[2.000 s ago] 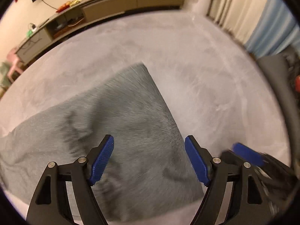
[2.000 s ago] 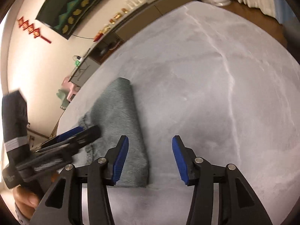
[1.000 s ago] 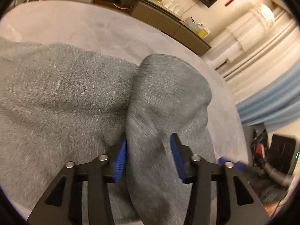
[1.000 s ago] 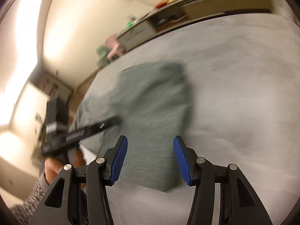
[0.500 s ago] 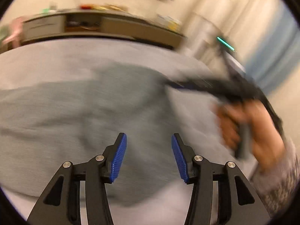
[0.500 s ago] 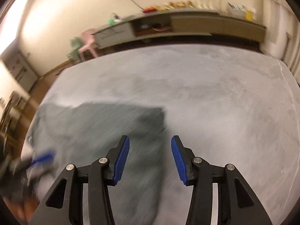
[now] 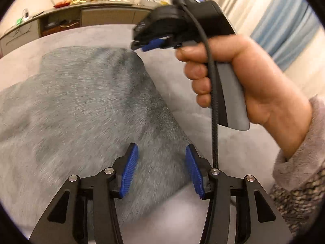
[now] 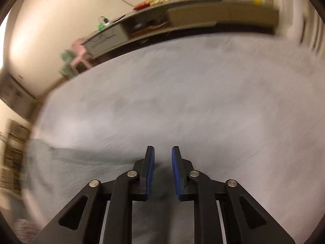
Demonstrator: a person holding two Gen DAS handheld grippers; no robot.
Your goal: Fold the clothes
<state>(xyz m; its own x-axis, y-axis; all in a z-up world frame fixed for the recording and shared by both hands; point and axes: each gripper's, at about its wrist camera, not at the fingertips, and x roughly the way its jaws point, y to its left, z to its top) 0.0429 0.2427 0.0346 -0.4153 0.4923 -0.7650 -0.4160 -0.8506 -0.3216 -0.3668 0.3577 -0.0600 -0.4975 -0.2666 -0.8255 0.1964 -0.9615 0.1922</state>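
Here the left gripper (image 7: 160, 168) hangs half open over the grey cloth (image 7: 85, 111), holding nothing. The right gripper (image 8: 163, 162) is closing, nothing between its pads; cloth lies left of it.

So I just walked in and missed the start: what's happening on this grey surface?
A person is folding a fuzzy grey garment on a pale grey surface, with a handheld claw in each hand. The left claw hovers open over the garment's near edge, gripping nothing. The right claw, held in the person's hand, is at the garment's far corner with its jaws closing; whether cloth is caught between them is unclear.
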